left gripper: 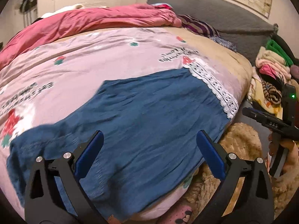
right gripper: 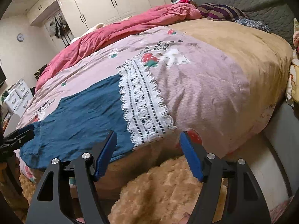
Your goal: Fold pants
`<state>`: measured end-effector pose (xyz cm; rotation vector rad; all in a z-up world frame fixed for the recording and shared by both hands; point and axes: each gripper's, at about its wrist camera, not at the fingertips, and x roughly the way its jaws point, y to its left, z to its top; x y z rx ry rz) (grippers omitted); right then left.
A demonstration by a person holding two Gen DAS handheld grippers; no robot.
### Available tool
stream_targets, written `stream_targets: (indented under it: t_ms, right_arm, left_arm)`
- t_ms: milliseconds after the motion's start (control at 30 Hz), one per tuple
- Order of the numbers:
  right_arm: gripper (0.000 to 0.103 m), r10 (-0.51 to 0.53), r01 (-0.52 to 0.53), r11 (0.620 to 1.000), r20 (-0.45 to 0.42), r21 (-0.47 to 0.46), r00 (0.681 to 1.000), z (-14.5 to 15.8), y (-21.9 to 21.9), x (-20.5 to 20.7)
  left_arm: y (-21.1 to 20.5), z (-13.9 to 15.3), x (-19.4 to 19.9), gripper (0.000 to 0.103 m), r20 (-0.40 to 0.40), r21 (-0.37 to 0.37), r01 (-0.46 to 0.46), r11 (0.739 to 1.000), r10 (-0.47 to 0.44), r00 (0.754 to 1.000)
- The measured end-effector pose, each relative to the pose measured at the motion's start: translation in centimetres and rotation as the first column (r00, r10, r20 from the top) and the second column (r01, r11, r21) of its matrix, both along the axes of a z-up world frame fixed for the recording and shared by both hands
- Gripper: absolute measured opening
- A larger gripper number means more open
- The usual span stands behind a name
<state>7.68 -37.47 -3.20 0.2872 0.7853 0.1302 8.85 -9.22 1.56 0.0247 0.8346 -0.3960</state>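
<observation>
Blurred throughout: blue pants [left gripper: 142, 115]; waist end at seven o'clock, cut off behind left gripper [left gripper: 149, 149] finger.

Left gripper [left gripper: 149, 145] jaws wide, empty; right gripper [right gripper: 148, 145] jaws parted, empty

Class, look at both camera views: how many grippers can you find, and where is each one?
2. The left gripper hangs open over the blue pants. The right gripper is open past the bed's edge, above the fluffy rug near the lace hem. None appears hidden.

My blue pants [left gripper: 142, 115] end in white lace trim [right gripper: 143, 102], lying on a pink strawberry-print sheet [left gripper: 93, 59] beside a rose-red duvet [left gripper: 89, 20] and tan blanket [right gripper: 243, 43].
</observation>
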Motion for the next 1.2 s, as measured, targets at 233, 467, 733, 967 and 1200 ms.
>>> stream_targets:
  t_ms: [233, 467, 733, 967, 1200]
  right_arm:
    - [0.069, 0.021, -0.020, 0.999, -0.035, 0.046, 0.999, -1.7, -0.2, 1.6]
    - [0.069, 0.021, -0.014, 0.992, -0.054, 0.123, 0.998, -2.9, -0.8, 3.1]
    - [0.069, 0.027, -0.017, 0.989, -0.064, 0.146, 0.998, -3.4, -1.3, 3.8]
    - [0.054, 0.051, -0.045, 0.990, -0.040, 0.134, 0.998, -3.1, -0.4, 3.8]
    - [0.045, 0.068, -0.069, 0.994, 0.018, 0.079, 0.998, -2.0, 0.4, 2.9]
  left_arm:
    - [-4.3, 0.0, 3.8, 0.093, -0.036, 0.044, 0.112, 0.993, -0.110, 0.993]
    - [-8.8, 0.1, 8.6, 0.093, -0.052, 0.112, 0.189, 0.975, -0.185, 0.981]
    - [-12.6, -0.9, 13.3, 0.093, -0.095, 0.143, 0.261, 0.955, -0.249, 0.964]
    - [-15.3, -2.6, 17.2, 0.093, -0.157, 0.142, 0.309, 0.940, -0.287, 0.945]
    - [-16.9, -3.3, 19.4, 0.063, -0.222, 0.052, 0.354, 0.934, -0.335, 0.916]
